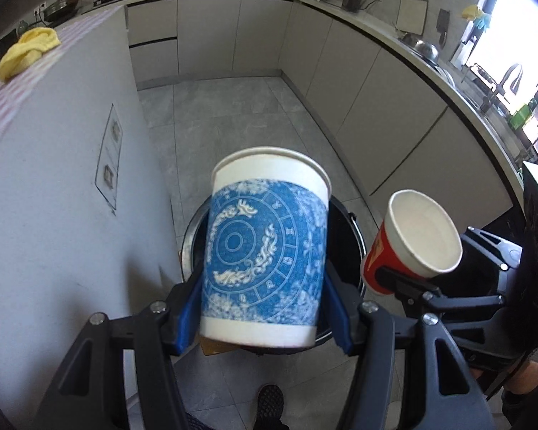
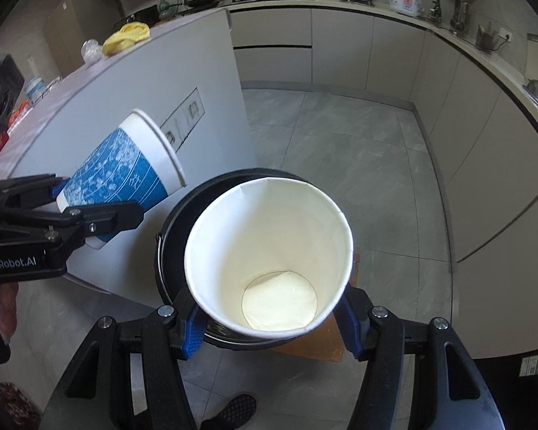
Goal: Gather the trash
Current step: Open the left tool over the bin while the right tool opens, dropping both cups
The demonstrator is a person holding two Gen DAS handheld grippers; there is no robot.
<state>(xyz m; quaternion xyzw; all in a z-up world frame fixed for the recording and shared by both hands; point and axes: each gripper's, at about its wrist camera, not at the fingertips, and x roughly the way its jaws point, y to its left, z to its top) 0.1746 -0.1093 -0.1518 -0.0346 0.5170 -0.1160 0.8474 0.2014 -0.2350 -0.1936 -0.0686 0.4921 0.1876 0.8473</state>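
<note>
Blue-patterned paper cup (image 1: pixel 265 251) is clamped between the pads of the left gripper (image 1: pixel 263 308), tilted, over the black bin (image 1: pixel 344 251). Red paper cup (image 1: pixel 412 240) is clamped in the right gripper (image 2: pixel 269 322), just right of it, mouth toward the camera, above the same bin on the floor beside the white counter (image 1: pixel 61 186).
</note>
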